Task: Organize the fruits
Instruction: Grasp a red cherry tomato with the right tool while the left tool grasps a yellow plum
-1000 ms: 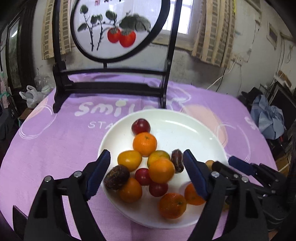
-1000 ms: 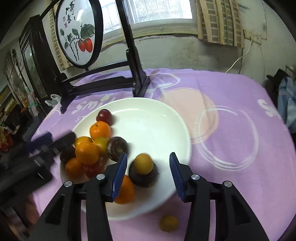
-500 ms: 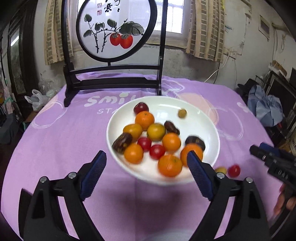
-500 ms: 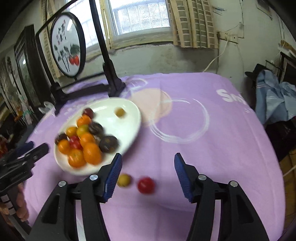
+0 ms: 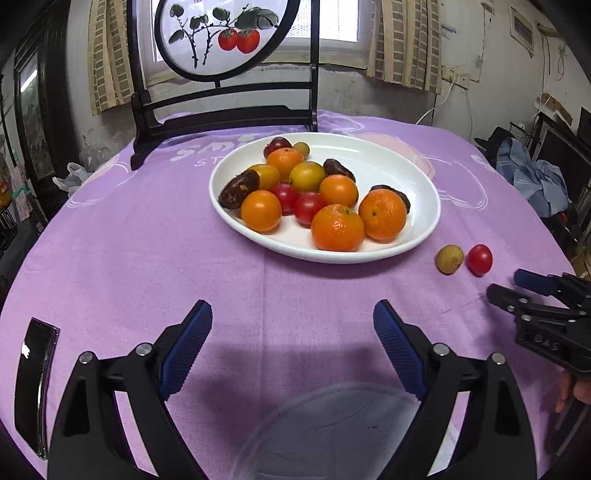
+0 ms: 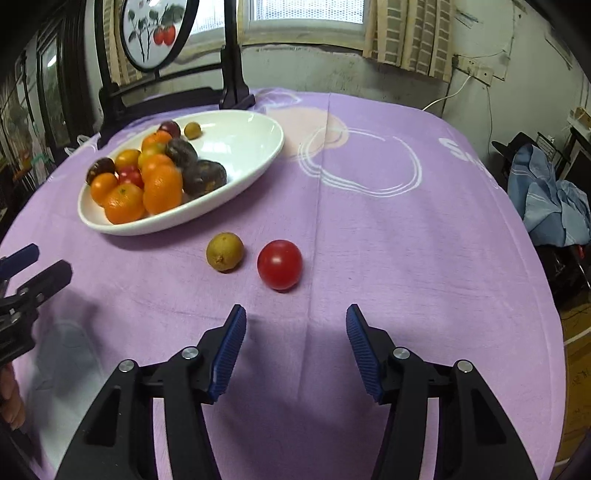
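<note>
A white plate [image 5: 421, 177] [image 6: 258, 125] on the purple cloth holds several oranges, red tomatoes and dark fruits. A small brown-yellow fruit [image 5: 449, 259] [image 6: 225, 252] and a red tomato [image 5: 479, 259] [image 6: 279, 264] lie on the cloth beside the plate. My left gripper [image 5: 292, 343] is open and empty, held back from the plate's near rim. My right gripper [image 6: 295, 347] is open and empty, just short of the two loose fruits; it also shows in the left wrist view [image 5: 532, 291].
A black wooden stand with a round painted screen [image 5: 221, 33] stands behind the plate. A clear plastic lid or container [image 5: 332, 432] lies under my left gripper. A dark phone [image 5: 35, 384] lies at the table's left edge. Blue clothes [image 6: 550, 195] lie off the table to the right.
Both grippers have pulled back from the plate toward the table's near edge. The small fruit in the plate has rolled to the far side beside the dark red fruit.
</note>
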Available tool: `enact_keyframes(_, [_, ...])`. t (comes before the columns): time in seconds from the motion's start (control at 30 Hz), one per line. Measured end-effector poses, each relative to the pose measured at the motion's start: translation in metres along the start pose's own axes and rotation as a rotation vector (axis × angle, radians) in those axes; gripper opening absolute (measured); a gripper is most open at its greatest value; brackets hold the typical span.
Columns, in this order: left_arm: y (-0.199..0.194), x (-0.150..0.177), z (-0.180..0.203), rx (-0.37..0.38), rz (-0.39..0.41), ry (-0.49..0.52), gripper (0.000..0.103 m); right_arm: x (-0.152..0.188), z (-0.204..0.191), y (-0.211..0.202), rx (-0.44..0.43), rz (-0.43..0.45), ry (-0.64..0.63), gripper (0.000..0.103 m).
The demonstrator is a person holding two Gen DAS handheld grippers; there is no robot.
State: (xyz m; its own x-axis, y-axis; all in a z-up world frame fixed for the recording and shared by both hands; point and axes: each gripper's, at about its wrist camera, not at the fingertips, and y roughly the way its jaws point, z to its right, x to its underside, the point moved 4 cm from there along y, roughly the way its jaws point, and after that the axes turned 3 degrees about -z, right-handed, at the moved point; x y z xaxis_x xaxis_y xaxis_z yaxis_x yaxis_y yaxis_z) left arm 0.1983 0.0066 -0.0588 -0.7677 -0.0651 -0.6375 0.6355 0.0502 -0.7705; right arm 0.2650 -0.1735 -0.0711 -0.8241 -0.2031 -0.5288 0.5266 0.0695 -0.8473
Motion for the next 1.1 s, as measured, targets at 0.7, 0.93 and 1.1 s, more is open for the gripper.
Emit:
enact_keyframes(0.7, [0.009, 0.013, 0.032, 0.149, -0.093, 0.065, 0.077, 0.004, 0.014, -0.032, -0.088, 0.099, 0.117, 0.028])
enact_keyframes(0.93, [0.013, 0.016, 0.082, 0.164, -0.11, 0.171, 0.076, 0.015, 0.031, -0.048, -0.113, 0.133, 0.146, 0.028])
enact_keyframes(1.1, [0.037, 0.002, 0.109, 0.169, -0.153, 0.172, 0.064, 0.014, 0.044, -0.06, -0.136, 0.177, 0.184, 0.028])
